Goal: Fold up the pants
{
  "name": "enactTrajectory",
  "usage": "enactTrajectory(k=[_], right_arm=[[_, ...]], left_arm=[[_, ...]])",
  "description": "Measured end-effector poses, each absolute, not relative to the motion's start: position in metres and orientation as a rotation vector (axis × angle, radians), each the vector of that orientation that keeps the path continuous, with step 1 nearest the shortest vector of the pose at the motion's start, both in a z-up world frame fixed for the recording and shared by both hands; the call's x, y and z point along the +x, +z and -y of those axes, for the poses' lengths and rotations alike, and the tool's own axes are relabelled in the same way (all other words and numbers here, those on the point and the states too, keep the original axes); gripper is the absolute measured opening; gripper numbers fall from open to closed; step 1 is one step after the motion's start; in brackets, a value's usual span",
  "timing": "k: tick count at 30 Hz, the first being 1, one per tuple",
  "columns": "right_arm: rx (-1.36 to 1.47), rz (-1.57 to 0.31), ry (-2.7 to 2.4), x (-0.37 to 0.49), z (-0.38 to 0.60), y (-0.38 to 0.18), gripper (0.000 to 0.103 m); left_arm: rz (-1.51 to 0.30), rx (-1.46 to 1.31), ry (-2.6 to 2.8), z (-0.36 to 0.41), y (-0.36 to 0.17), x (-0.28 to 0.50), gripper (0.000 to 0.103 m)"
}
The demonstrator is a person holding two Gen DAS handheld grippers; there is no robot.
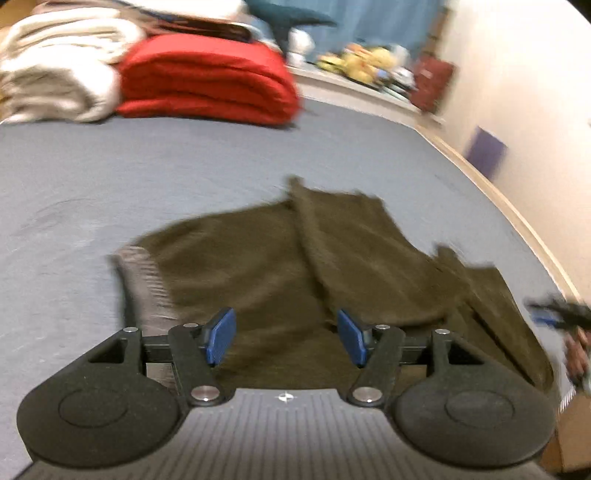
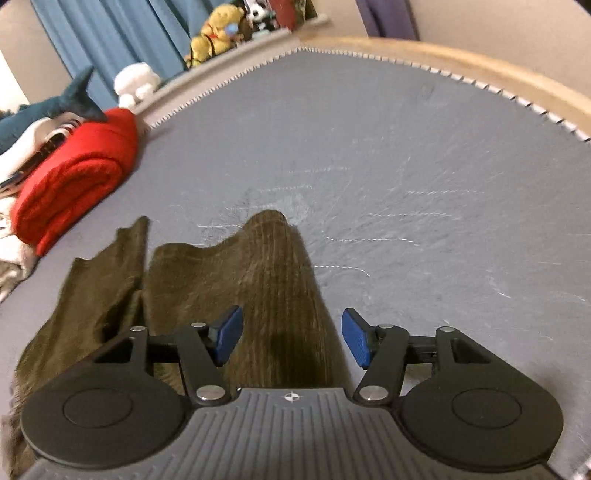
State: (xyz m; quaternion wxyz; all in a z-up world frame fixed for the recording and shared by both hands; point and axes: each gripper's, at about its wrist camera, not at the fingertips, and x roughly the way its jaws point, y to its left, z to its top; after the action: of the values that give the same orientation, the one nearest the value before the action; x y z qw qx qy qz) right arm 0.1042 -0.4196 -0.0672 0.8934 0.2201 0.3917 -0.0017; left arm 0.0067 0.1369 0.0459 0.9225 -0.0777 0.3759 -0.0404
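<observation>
My left gripper (image 1: pixel 286 338) hangs with its blue pads (image 1: pixel 221 334) spread apart and nothing between them; the olive pants (image 1: pixel 280 266) lie flat on the bed (image 1: pixel 110 177) just under and ahead of it, one layer folded over the other, with a pale ribbed waistband at their left end. My right gripper (image 2: pixel 291 339) is likewise released, its jaws parted over a raised ridge of the same pants (image 2: pixel 273 288), the cloth below them and not pinched. In the left wrist view it shows blurred at the right edge, by the pants' right end.

The pants sit toward the near edge of the bed. At the far left corner lie a folded red blanket (image 1: pixel 207 81) and cream bedding (image 1: pixel 55 74). Stuffed toys (image 2: pixel 214 33) line the ledge beyond the far edge. The grey sheet between the pants and the far wooden edge (image 2: pixel 480 62) is bare.
</observation>
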Motion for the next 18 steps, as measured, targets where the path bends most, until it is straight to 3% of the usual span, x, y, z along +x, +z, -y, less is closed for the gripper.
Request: enactTrajectory(k=[5,7,8,10,14,18], right_arm=[[0.598,-0.888,-0.011,0.138,0.423,-0.093,0.062],[0.601,-0.882,-0.007,0.145,0.420,-0.093,0.049],[0.600,-0.876,0.013,0.148,0.418,-0.091,0.031],[0.567,-0.851,0.025,0.150,0.413,-0.081,0.014],[0.530,-0.710,-0.007,0.133,0.413,-0.045,0.010],[0.519,-0.424,-0.314,0.064,0.445,0.002,0.010]], left_arm=[[-0.798,0.005,-0.170,-0.082,0.016,0.028,0.067],[-0.782,0.030,-0.184,-0.076,0.011,0.036,0.067],[-0.771,0.038,-0.181,-0.074,0.007,0.038,0.067],[-0.770,0.034,-0.179,-0.075,0.005,0.046,0.067],[-0.787,-0.027,-0.208,-0.073,0.011,0.042,0.067],[-0.786,-0.004,-0.277,-0.053,0.013,0.035,0.067]])
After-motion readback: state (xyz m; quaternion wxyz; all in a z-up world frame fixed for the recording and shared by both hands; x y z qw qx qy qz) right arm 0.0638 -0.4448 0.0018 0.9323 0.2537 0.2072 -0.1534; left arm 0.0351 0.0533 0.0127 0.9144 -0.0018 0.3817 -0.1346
